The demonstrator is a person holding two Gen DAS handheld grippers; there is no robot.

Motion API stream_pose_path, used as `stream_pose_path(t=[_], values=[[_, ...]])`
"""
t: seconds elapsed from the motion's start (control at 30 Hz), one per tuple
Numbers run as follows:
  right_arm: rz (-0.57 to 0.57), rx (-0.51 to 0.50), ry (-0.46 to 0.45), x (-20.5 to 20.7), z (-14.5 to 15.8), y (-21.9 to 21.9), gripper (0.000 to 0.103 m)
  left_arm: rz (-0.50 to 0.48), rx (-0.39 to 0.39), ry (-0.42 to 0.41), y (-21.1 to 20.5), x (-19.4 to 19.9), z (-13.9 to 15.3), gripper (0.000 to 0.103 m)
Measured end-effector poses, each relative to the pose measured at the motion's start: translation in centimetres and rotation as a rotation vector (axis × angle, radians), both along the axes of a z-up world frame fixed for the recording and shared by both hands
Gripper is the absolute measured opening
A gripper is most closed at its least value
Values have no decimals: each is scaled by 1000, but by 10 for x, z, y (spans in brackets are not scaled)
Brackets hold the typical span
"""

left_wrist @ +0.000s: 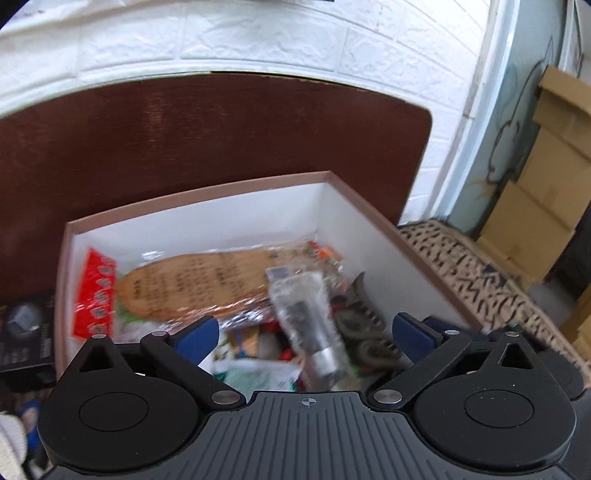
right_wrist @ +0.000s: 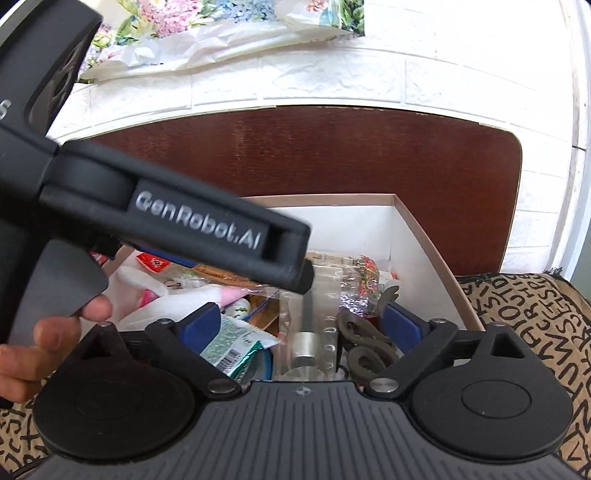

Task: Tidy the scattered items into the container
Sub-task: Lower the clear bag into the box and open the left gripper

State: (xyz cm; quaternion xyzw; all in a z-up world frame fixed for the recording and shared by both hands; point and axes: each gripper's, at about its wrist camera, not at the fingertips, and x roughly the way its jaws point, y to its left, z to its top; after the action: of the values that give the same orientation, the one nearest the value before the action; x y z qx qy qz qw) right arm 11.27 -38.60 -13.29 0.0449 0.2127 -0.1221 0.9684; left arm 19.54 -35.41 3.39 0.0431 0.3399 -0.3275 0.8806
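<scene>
A pink-rimmed box (left_wrist: pixel 199 192) with white walls stands on the dark table and holds several items. Among them are a brown insole in a clear packet (left_wrist: pixel 195 280), a red packet (left_wrist: pixel 94 291), dark grey rubber pieces (left_wrist: pixel 362 321) and a green-white sachet (right_wrist: pixel 232 343). My left gripper (left_wrist: pixel 304 328) hangs open over the box. A clear bag with a metal cylinder (left_wrist: pixel 310 314) shows blurred between its blue pads, touching neither. My right gripper (right_wrist: pixel 301 319) is open above the same bag (right_wrist: pixel 306 332). The left tool's black housing (right_wrist: pixel 177 218) crosses the right wrist view, held by a hand (right_wrist: pixel 55 332).
The brown table (left_wrist: pixel 221 129) backs onto a white brick wall (left_wrist: pixel 258 37). A letter-patterned cloth (right_wrist: pixel 535 314) lies right of the box. Cardboard cartons (left_wrist: pixel 546 184) are stacked far right. A black box (left_wrist: pixel 26 332) sits left of the container. Floral paper (right_wrist: pixel 221 22) hangs on the wall.
</scene>
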Motion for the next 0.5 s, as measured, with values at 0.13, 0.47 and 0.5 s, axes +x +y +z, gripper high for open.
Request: stream_pose_path(t=[0.13,0.47,0.5], values=[[8,-6,-2,-3,3,8,99,17,7,-9,9,-11,0,103],[14,-29,-37,-18,23,27,101,36,-6,-28,25,-36,14,103],[14,-35,-42,-20,26,30,102,37,-9,-32,27,-38,16,103]])
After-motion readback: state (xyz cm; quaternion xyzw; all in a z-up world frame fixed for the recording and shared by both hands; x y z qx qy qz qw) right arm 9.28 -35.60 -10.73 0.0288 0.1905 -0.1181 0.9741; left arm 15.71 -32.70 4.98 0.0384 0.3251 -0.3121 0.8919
